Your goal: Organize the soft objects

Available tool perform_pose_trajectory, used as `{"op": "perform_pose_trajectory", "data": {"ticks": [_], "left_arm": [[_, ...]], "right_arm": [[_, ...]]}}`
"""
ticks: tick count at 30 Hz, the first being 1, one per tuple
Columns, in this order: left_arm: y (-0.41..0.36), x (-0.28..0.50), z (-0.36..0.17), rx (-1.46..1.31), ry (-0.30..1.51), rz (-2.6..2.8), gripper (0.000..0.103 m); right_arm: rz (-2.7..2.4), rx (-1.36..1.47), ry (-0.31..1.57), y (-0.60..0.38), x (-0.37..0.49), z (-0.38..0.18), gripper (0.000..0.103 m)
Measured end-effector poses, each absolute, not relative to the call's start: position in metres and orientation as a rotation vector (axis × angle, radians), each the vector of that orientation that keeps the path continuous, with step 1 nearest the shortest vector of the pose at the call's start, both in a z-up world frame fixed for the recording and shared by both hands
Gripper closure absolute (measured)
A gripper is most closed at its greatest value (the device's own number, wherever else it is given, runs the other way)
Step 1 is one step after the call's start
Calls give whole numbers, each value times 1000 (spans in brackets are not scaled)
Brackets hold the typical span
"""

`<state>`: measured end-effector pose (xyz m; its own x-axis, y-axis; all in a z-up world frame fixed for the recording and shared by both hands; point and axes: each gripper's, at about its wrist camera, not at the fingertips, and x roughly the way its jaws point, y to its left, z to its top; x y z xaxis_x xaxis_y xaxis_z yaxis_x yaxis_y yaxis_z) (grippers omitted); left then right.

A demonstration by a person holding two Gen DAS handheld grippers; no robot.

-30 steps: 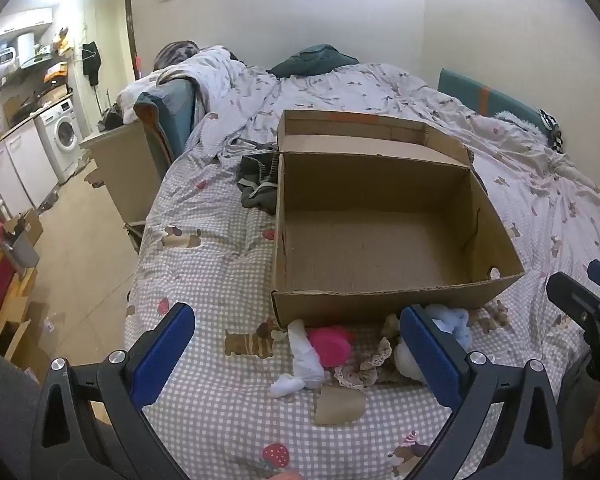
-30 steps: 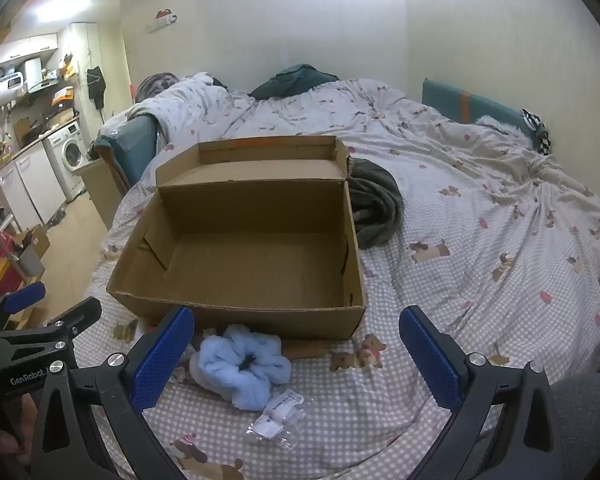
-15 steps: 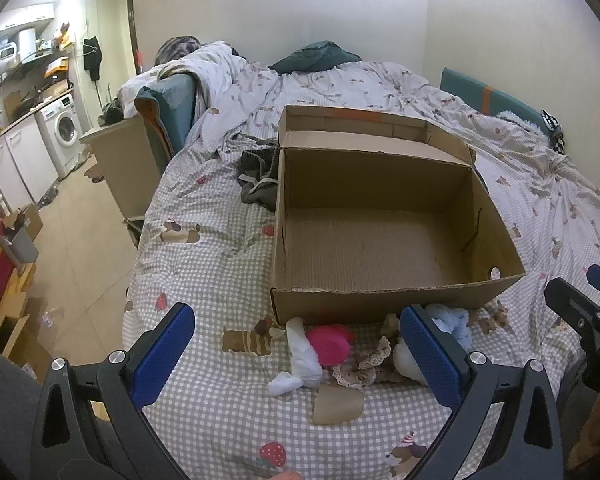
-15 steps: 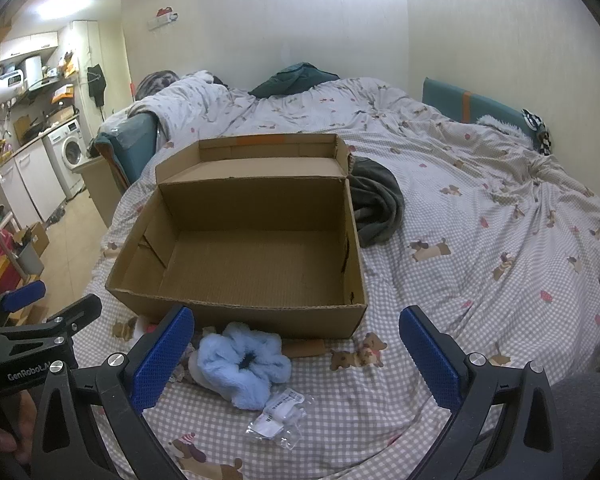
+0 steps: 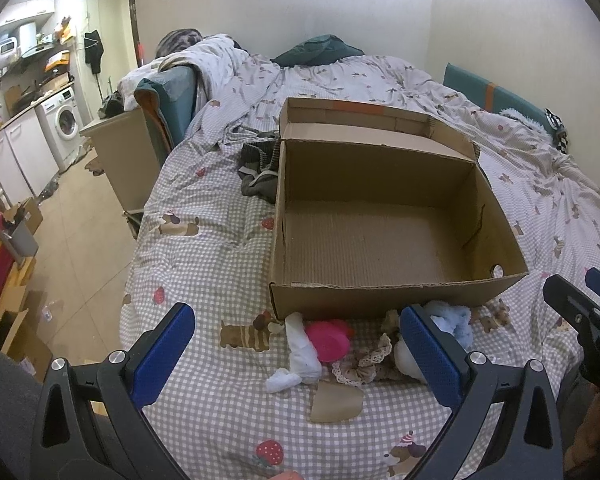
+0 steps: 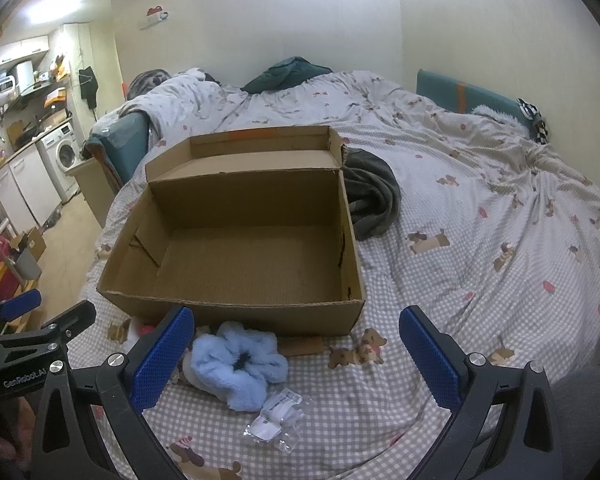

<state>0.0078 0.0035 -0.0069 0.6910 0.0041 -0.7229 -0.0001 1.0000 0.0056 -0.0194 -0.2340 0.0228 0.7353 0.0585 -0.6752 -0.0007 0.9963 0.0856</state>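
Observation:
An open, empty cardboard box [image 5: 380,296] [image 6: 236,312] sits on the checked bed cover. In front of it lie small soft things: a white sock [image 5: 302,350], a pink piece [image 5: 328,340], a lace scrunchie [image 5: 366,362] and a fluffy light-blue scrunchie [image 5: 452,320] [image 6: 238,364]. A clear plastic packet [image 6: 278,412] lies nearer me. My left gripper [image 5: 296,344] is open and empty above the sock and pink piece. My right gripper [image 6: 296,344] is open and empty, just right of the blue scrunchie.
A brown cardboard scrap [image 5: 336,402] lies by the soft things. Dark grey clothing [image 6: 370,200] [image 5: 258,172] lies behind the box. The bed's left edge drops to a tiled floor [image 5: 72,248] with a washing machine [image 5: 66,126] and shelves.
Both grippers have crept slightly forward and up toward the box. Nothing on the bed has moved and both stay open.

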Motion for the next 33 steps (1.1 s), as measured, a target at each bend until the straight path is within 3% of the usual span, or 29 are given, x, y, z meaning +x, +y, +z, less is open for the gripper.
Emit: {"op": "perform_pose_trajectory", "data": {"ticks": [33], "left_arm": [[10, 7, -7, -1, 808, 27, 0]], "right_arm": [[36, 78, 731, -234, -18, 25, 0]]}}
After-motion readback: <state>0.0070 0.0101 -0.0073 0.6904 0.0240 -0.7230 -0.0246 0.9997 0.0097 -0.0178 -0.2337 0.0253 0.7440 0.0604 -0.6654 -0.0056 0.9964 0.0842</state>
